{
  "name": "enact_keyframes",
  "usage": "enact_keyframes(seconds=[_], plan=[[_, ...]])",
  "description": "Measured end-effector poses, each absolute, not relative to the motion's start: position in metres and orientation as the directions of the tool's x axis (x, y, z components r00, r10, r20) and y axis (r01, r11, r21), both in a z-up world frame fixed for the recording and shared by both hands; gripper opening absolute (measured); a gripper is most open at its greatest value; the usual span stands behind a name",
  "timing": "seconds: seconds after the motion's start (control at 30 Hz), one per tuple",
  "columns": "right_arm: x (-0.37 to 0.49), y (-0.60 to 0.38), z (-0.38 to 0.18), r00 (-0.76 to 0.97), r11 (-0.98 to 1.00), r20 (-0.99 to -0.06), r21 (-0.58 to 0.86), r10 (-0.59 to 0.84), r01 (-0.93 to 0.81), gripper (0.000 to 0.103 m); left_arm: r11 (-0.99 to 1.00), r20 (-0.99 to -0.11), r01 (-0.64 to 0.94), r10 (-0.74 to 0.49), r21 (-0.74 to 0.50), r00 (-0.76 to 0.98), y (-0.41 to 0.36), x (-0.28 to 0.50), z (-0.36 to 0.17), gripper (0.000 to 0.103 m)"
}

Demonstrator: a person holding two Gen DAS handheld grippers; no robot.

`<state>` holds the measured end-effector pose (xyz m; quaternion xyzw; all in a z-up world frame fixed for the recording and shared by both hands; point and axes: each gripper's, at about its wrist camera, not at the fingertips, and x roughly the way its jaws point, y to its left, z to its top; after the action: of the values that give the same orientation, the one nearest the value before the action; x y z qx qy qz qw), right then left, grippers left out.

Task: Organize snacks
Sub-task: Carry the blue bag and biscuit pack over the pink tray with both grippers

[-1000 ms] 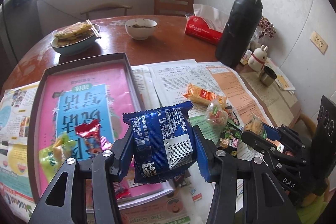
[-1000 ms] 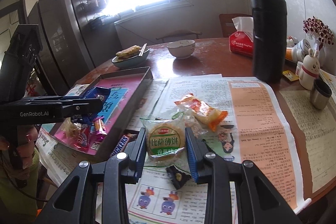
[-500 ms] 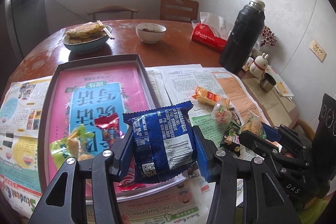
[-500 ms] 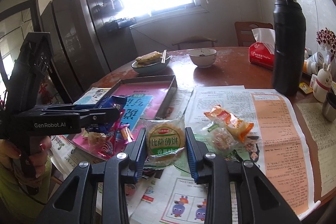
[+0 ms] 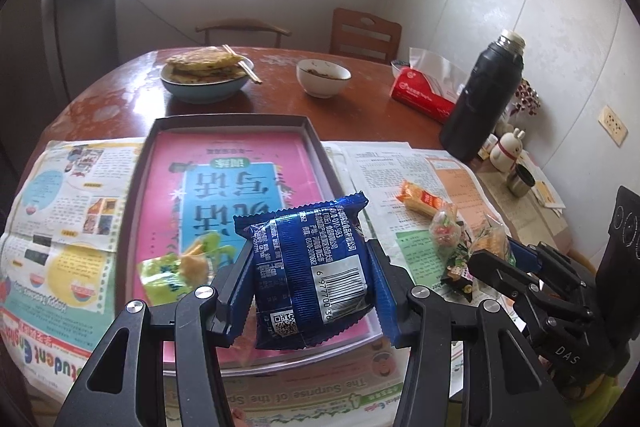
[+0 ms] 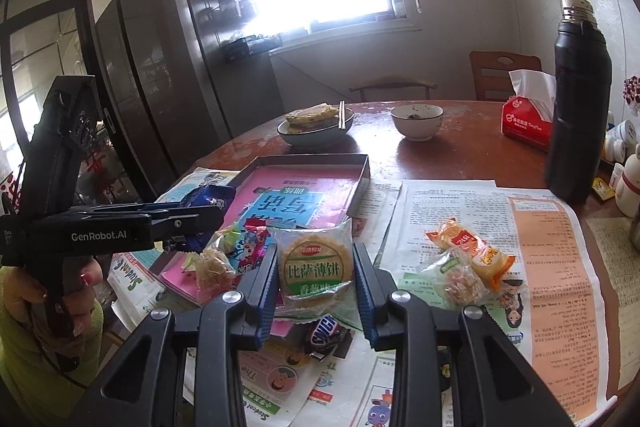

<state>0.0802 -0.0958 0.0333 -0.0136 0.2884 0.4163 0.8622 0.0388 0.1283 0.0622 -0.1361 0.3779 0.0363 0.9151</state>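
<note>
The blue snack packet [image 5: 310,267] is pinched between the jaws of the left gripper [image 5: 310,291] and held above the near end of the tray [image 5: 232,121], where a green packet [image 5: 172,273] already lies. A light, crinkly, slippery film is to be expected; the grip is best taken across the flat middle. Further right, the round biscuit pack [image 6: 316,267] is clamped by the jaws of the right gripper [image 6: 316,291] above the newspaper-covered counter [image 6: 472,151]. Its contents are judged brittle; light pressure is advised.
</note>
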Motion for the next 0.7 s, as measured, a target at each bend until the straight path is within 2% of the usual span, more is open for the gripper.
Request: enact_keyframes(seconds=[0.7], plan=[[0.071, -0.046, 0.046, 0.441, 0.587, -0.504, 0.174, 0.743, -0.790, 0.035, 0.916, -0.676, -0.312, 0.063, -0.253, 0.734, 0.194, -0.008, 0.068, 0.053]])
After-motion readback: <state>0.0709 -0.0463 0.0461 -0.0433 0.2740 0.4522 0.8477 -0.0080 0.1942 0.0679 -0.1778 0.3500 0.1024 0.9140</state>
